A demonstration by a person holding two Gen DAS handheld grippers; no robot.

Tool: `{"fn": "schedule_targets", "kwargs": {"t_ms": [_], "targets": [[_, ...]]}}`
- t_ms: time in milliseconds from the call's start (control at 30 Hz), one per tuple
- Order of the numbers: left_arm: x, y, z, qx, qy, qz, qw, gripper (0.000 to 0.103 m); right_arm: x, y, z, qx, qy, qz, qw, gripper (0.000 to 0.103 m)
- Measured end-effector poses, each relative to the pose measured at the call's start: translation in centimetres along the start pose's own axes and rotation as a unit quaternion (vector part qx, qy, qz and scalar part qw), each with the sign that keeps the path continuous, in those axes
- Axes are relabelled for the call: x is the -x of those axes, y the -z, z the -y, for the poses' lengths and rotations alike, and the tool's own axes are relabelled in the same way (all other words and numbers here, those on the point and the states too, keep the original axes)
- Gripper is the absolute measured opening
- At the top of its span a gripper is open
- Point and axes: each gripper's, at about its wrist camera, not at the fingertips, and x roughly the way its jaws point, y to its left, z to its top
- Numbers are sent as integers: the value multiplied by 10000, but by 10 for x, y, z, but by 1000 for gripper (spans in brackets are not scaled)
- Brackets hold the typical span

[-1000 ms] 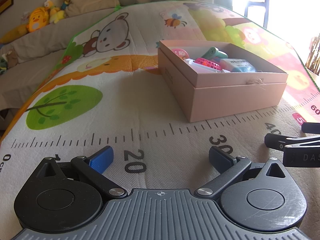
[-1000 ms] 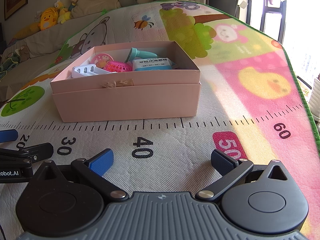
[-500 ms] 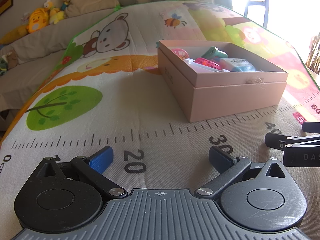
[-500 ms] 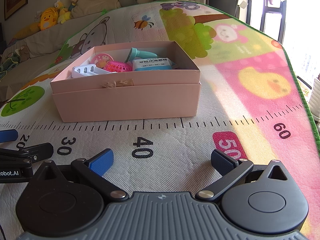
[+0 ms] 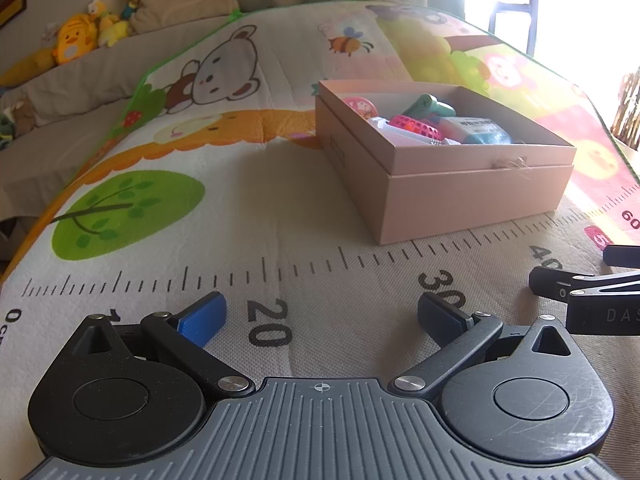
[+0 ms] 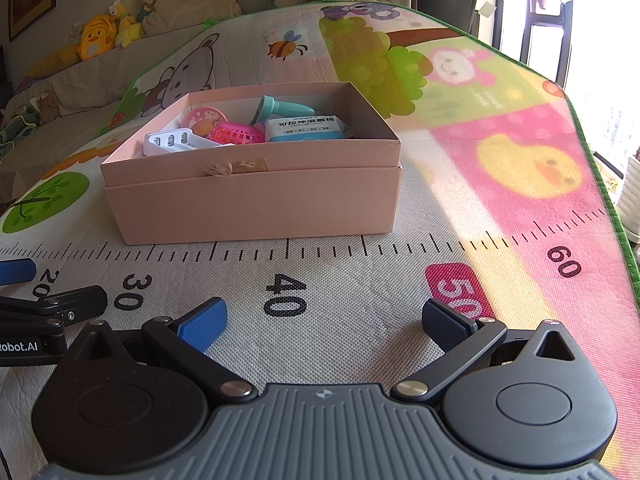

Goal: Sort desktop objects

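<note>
Both grippers rest low over a cartoon play mat (image 6: 500, 128) printed with a ruler, fingers spread wide, gripping nothing. Ahead and to the right of the left gripper (image 5: 320, 318), and ahead and slightly left of the right gripper (image 6: 322, 322), sits a pink box (image 6: 256, 200) holding sorted items. Only the right view shows clearly the white slotted holder (image 6: 170, 141), the pink mesh ball (image 6: 236, 134) and the blue packet (image 6: 306, 129).
</note>
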Motion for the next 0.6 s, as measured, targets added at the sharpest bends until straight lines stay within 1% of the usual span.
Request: {"fn": "schedule_targets", "kwargs": {"t_ms": [233,333,467,600], "targets": [[-1,-4,-1,26,6,-33,10000,103,0,0,0,0,0,0,10000,103],[-4,-10,-2,41,65,-198,9998,103,0,0,0,0,0,0,10000,103],[-5,-12,-1,52,51,-280,9996,103,0,0,0,0,0,0,10000,103],[-5,-11,0,46,45,-251,9997,103,1,0,0,-1,-1,0,10000,103]]}}
